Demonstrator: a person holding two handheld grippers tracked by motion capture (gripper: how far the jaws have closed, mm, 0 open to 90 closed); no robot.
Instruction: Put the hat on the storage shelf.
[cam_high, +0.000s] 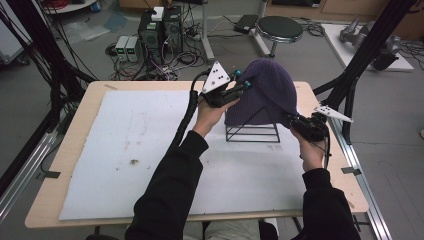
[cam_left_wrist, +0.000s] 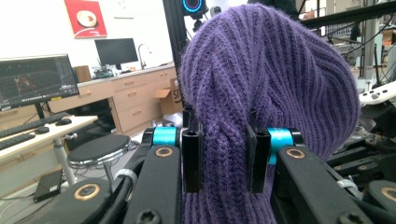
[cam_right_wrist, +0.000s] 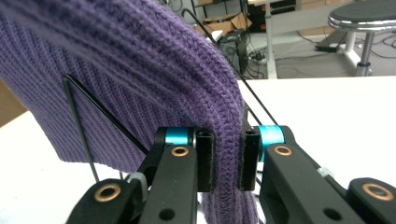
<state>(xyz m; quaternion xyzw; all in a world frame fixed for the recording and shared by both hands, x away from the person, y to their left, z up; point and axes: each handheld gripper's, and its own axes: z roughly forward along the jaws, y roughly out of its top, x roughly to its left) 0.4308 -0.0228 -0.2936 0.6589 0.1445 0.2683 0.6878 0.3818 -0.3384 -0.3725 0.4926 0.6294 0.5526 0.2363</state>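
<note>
Tongs on both sides pinch a purple knit beanie (cam_high: 267, 90) draped over a black wire stand (cam_high: 252, 131) right of frame centre on the tabletop (cam_high: 100, 150): left tongs (cam_high: 246, 86) clamp its upper-left fold, right tongs (cam_high: 292, 119) its lower-right edge.

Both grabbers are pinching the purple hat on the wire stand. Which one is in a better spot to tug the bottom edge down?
Probably the right hand-held gripper: it pinches the purple hat low at its edge, beside the wire stand. The left hand-held gripper grips higher up the side.
</note>
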